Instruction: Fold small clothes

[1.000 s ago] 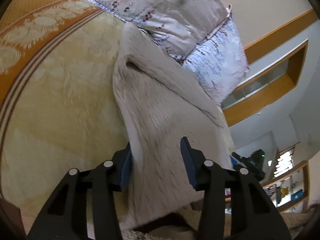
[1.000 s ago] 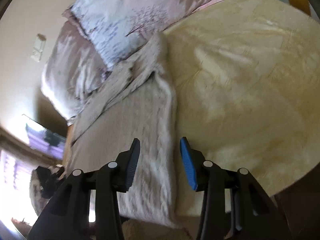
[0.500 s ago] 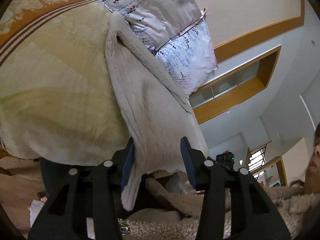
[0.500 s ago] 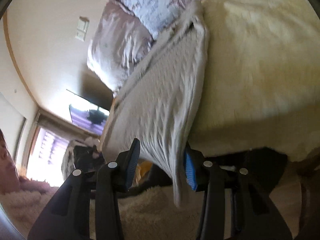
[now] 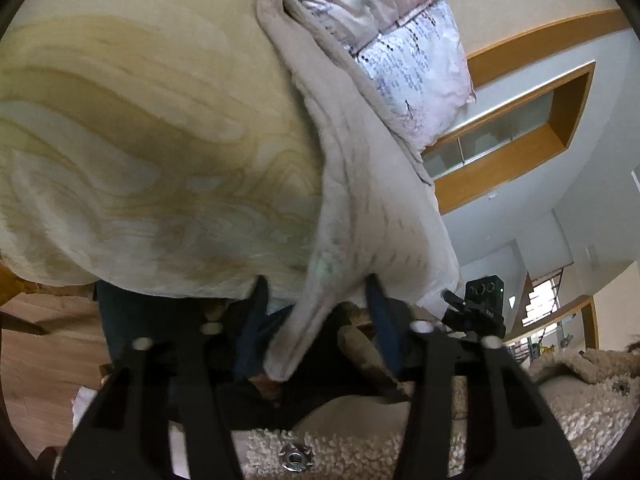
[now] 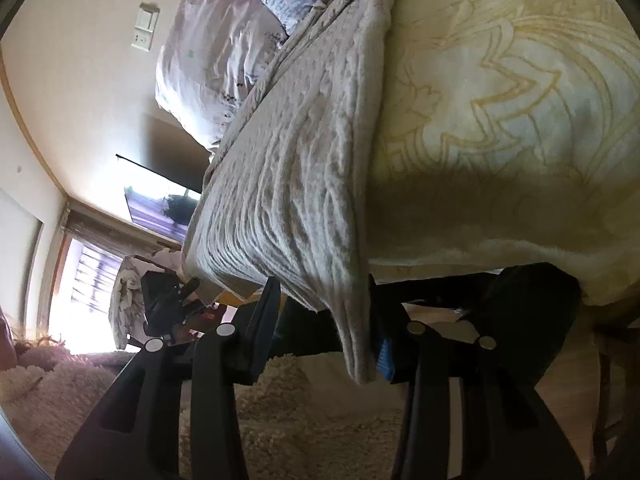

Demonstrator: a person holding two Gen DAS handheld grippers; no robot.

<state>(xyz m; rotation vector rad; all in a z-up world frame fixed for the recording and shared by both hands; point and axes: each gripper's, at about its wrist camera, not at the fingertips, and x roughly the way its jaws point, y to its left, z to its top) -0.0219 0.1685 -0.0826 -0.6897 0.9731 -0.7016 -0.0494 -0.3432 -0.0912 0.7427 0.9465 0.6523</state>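
Left gripper (image 5: 316, 316) and right gripper (image 6: 324, 320) both closing, near hem corners of the beige cable-knit garment (image 6: 296, 184) between their jaws — soft, limp, light — body trailing over the cream patterned bedspread (image 6: 500, 100) toward floral pillows (image 5: 404, 40).

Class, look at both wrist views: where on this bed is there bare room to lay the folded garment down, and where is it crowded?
Free: the cream bedspread beside the knit garment. Crowded: the head end, where pillows touch the garment.
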